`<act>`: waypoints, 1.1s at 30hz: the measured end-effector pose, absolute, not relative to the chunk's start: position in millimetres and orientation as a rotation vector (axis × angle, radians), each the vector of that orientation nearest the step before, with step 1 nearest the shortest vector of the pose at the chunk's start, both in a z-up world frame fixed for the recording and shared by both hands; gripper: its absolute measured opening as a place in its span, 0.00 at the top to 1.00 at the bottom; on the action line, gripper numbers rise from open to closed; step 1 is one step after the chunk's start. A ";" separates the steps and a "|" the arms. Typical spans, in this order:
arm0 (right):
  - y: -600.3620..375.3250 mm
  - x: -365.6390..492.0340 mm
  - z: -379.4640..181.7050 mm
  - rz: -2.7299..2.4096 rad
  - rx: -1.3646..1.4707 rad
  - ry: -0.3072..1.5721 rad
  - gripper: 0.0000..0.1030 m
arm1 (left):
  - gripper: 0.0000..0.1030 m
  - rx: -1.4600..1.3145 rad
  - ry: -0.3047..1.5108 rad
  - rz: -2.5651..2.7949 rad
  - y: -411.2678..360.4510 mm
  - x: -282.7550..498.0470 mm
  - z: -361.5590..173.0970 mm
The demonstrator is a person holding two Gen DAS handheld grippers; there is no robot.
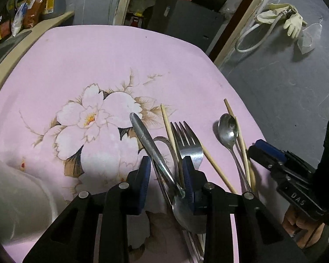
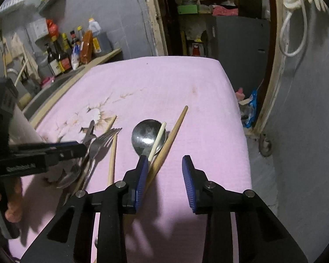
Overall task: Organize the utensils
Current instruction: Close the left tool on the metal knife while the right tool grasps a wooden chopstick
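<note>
Several utensils lie on a pink flowered cloth [image 1: 76, 65]. In the left wrist view a knife [image 1: 147, 140], a fork [image 1: 187, 142], a large spoon [image 1: 186, 212] and chopsticks [image 1: 217, 166] lie under and between my left gripper's [image 1: 165, 182] open jaws. A second spoon [image 1: 228, 131] with chopsticks [image 1: 241, 140] lies to the right, beside my right gripper [image 1: 267, 153]. In the right wrist view my right gripper [image 2: 164, 179] is open, with this spoon [image 2: 147, 138] and two chopsticks [image 2: 171, 135] just ahead by its left finger. The left gripper [image 2: 61, 151] hovers over the fork [image 2: 98, 144].
A white container [image 1: 15, 197] stands at the left on the cloth. A counter with bottles and packets [image 2: 72, 50] runs along the left. The table's right edge [image 2: 241, 120] drops to a grey floor, with a hose and glove [image 1: 280, 22] beyond.
</note>
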State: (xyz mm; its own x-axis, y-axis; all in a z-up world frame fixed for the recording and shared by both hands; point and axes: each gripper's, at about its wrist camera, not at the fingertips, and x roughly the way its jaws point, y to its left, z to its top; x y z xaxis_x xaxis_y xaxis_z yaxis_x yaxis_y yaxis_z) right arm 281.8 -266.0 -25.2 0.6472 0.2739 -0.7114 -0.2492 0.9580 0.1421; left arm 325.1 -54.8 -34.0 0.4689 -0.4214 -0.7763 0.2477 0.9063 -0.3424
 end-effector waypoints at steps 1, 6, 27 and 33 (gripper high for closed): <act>-266.5 281.4 -24.9 0.292 0.035 0.811 0.71 | 0.75 -0.191 1.001 -0.415 -54.3 325.9 -33.1; -267.5 285.6 -26.7 0.277 0.031 0.827 0.71 | 0.75 -0.202 1.016 -0.417 -53.6 332.1 -31.4; -249.0 277.3 -29.1 0.340 -0.042 0.876 0.93 | 0.96 -0.177 1.075 -0.424 -53.6 321.7 -29.5; -254.5 263.7 -26.7 0.335 -0.052 0.881 0.95 | 0.99 -0.170 1.084 -0.442 -48.9 301.9 -29.0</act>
